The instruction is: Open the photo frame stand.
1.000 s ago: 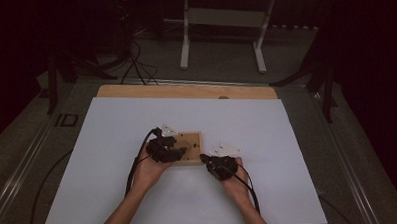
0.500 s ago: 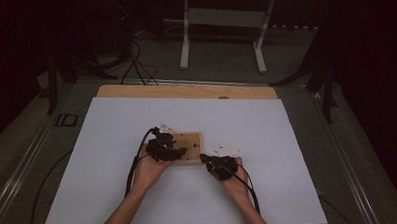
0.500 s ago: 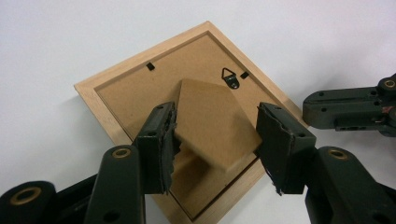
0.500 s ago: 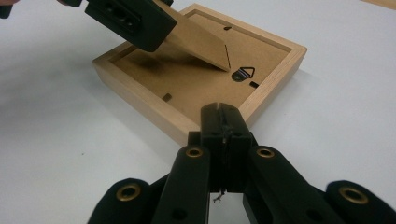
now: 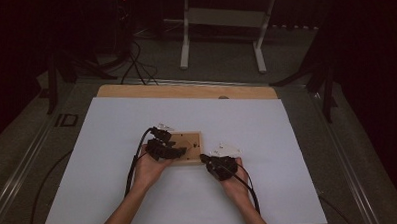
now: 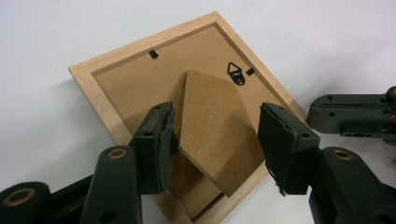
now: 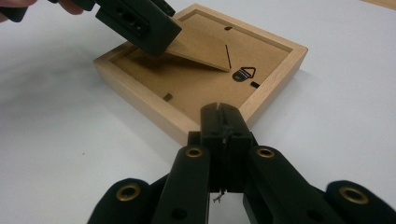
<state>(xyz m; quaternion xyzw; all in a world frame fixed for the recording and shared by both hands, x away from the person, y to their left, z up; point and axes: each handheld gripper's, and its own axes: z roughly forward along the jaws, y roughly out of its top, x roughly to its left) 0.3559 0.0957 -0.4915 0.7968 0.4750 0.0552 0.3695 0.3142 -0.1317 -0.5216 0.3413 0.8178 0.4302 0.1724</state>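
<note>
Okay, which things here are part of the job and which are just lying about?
In the job:
picture frame, lying face down
stand flap on its back, between the open left gripper
right gripper, shut, at the frame's corner

Lying about:
white sheet
wooden board
metal hanger

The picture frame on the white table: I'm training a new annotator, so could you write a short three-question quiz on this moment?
1. True or false: the picture frame lies face down, its back panel up.
2. Which tool has its jaws apart on either side of the cardboard stand flap?
A. left tool
B. right tool
C. both
3. Fill in: the metal hanger hook sits on the frame's ____ panel.

Key
1. True: the back panel, clips and hanger show.
2. A: the left tool's jaws stand apart around the raised flap, while the right tool's jaws are pressed together at the frame's near corner.
3. back
</note>
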